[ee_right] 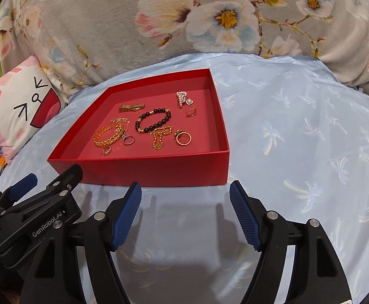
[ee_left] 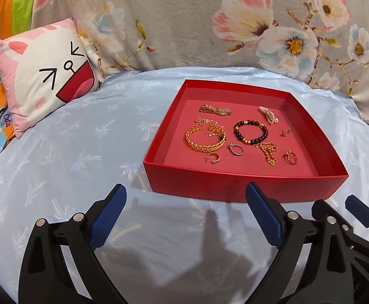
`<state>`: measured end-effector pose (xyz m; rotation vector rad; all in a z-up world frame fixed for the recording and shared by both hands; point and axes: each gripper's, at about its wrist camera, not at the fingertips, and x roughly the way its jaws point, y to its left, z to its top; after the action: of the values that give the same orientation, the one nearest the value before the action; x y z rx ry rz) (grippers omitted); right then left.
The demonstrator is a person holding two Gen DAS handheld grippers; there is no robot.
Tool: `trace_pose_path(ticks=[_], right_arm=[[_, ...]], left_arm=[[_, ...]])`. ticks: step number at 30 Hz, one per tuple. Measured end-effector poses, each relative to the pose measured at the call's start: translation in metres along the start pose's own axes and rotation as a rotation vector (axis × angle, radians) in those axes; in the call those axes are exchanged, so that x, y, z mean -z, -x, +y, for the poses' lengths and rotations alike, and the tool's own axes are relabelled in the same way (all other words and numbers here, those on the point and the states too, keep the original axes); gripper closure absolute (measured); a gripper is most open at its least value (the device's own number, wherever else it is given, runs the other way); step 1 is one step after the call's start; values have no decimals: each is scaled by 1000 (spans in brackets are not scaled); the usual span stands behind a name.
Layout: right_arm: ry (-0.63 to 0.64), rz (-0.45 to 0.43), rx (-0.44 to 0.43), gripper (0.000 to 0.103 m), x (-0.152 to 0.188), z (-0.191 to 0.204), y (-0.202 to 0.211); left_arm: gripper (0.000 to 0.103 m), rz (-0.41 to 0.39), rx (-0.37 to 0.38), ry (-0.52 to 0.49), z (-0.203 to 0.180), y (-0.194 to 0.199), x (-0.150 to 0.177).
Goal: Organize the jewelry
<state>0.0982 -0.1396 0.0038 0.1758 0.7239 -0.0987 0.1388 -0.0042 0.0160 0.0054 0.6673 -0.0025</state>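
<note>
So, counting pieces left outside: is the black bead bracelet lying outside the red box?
No, the black bead bracelet lies inside the red box.

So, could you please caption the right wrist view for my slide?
Open right gripper poised before a red tray of jewelry on a blue bedspread.
</note>
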Motion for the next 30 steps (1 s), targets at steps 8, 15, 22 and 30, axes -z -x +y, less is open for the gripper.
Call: trace_pose_path(ticks=[8, 15, 22, 30], right_arm=[[19, -2, 29, 32, -1, 4, 0], [37, -22, 50, 24, 0, 7, 2], [35, -17, 44, 24, 1, 6, 1], [35, -16, 44, 24, 1, 7, 1]], left_arm=[[10, 7, -30, 5, 0, -1, 1], [10, 11, -26, 39, 7, -1, 2], [10, 15, -31, 38, 7, -3, 2], [10, 16, -30, 39, 7, -3, 2]])
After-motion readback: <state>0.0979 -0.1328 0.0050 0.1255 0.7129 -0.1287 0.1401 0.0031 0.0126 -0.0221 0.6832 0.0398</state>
